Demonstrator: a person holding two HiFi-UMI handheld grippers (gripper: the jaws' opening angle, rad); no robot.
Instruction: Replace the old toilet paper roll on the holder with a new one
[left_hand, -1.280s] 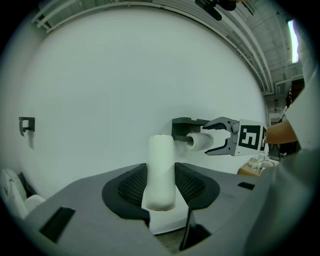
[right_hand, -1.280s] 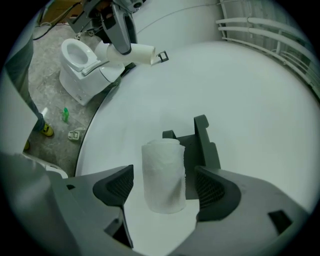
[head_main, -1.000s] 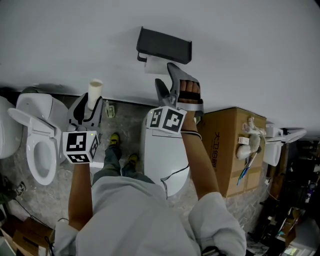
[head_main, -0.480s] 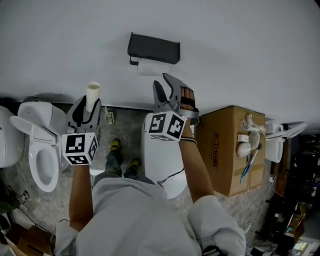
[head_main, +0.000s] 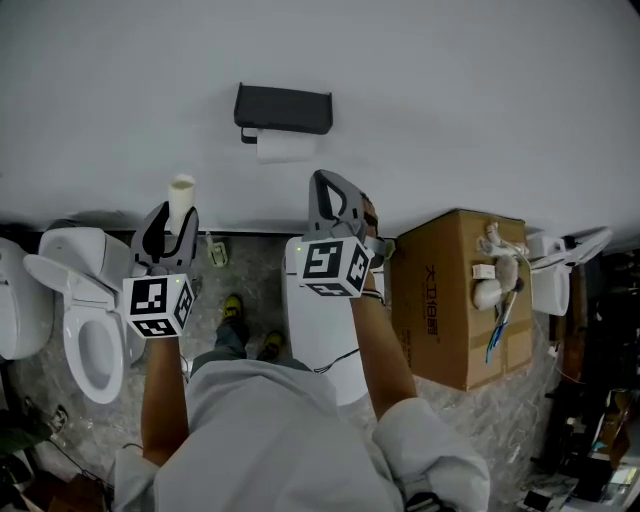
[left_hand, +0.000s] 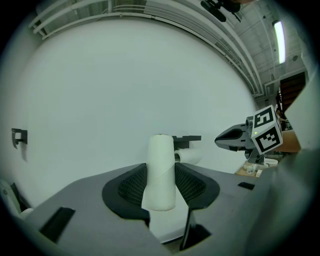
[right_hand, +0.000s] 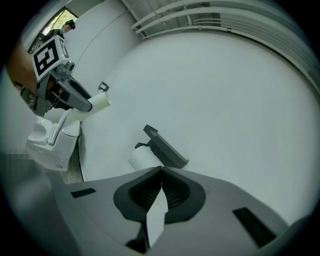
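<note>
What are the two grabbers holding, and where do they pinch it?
The left gripper pinches a pale tube by its lower half. The tube stands upright between its fingers. The right gripper is shut and holds nothing.

Left gripper (head_main: 172, 216) grips tube (head_main: 181, 190); right gripper (head_main: 327, 188) closed.

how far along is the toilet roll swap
Looks nearly done. A white roll sits on the black wall holder. In hand: the left gripper clamps a narrow bare tube, likely the old core. The right gripper is shut on nothing, apart from the holder. Left to do: get rid of the tube.
</note>
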